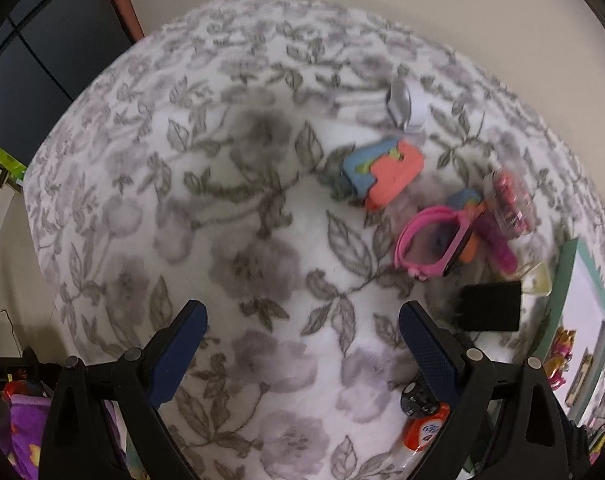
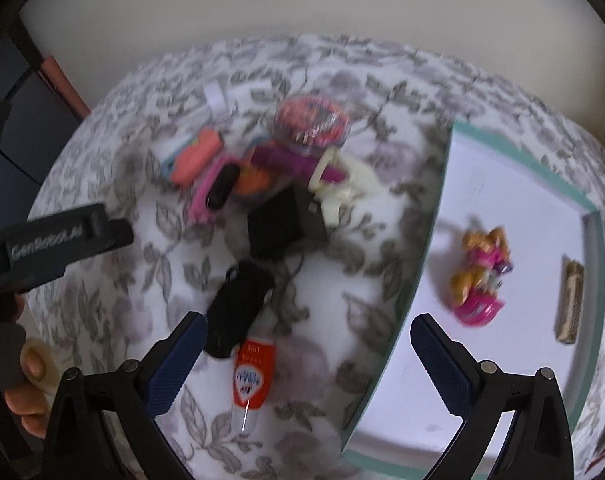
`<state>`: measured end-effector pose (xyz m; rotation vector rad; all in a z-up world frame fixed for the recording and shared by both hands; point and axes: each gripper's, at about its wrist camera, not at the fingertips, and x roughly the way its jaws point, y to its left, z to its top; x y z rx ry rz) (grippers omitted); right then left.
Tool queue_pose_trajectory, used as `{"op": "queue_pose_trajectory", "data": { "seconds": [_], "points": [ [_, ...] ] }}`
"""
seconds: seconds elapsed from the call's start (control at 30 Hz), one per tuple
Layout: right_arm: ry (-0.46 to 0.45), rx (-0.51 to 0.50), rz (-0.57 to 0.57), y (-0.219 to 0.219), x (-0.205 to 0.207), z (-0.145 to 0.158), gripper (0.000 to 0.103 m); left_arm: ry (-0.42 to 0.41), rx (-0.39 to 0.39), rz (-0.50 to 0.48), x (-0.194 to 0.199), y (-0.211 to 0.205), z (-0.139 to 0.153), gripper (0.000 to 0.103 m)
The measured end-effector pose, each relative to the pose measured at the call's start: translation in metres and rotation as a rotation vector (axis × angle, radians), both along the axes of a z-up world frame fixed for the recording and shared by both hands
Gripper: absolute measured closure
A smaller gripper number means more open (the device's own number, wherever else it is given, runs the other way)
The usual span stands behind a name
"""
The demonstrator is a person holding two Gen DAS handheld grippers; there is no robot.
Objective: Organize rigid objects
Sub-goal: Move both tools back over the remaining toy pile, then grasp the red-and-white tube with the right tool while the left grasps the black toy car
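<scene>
A pile of small objects lies on a flower-patterned blanket (image 1: 230,216): a blue and orange toy (image 1: 382,172), a pink-framed item (image 1: 434,240), a round clear container with red contents (image 1: 510,204), a black block (image 1: 490,306) and an orange-labelled glue bottle (image 1: 426,428). My left gripper (image 1: 302,316) hovers open over bare blanket, left of the pile. My right gripper (image 2: 306,324) is open too, above the glue bottle (image 2: 250,376) and a black case (image 2: 238,308), with nothing between its fingers. A white tray with a teal rim (image 2: 434,216) holds a pink and orange toy figure (image 2: 482,276).
A brown oblong item (image 2: 570,300) lies at the tray's right side. A white clip (image 1: 406,104) rests beyond the pile. The left gripper's body (image 2: 62,240) and a person's hand (image 2: 26,368) show at the left of the right wrist view. A pale wall lies behind.
</scene>
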<state>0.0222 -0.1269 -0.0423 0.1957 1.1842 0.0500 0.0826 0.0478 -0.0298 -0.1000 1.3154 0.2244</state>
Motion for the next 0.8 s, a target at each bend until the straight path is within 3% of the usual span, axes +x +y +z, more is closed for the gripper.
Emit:
{"op": "queue_pose_trajectory", "data": {
  "seconds": [0.27,0.67,0.8],
  "points": [
    [0.061,-0.031,0.072,0.018,-0.006,-0.017,0.016,0.019,-0.022,-0.025,0.001,-0.005,-0.001,0.006],
    [0.148,0.02,0.131,0.033,-0.01,-0.041,0.037,0.018,-0.045,-0.038,0.002,-0.009,-0.001,0.006],
    [0.155,-0.011,0.149,0.04,-0.013,-0.047,0.04,0.023,-0.053,-0.056,0.003,-0.014,-0.001,0.006]
  ]
}}
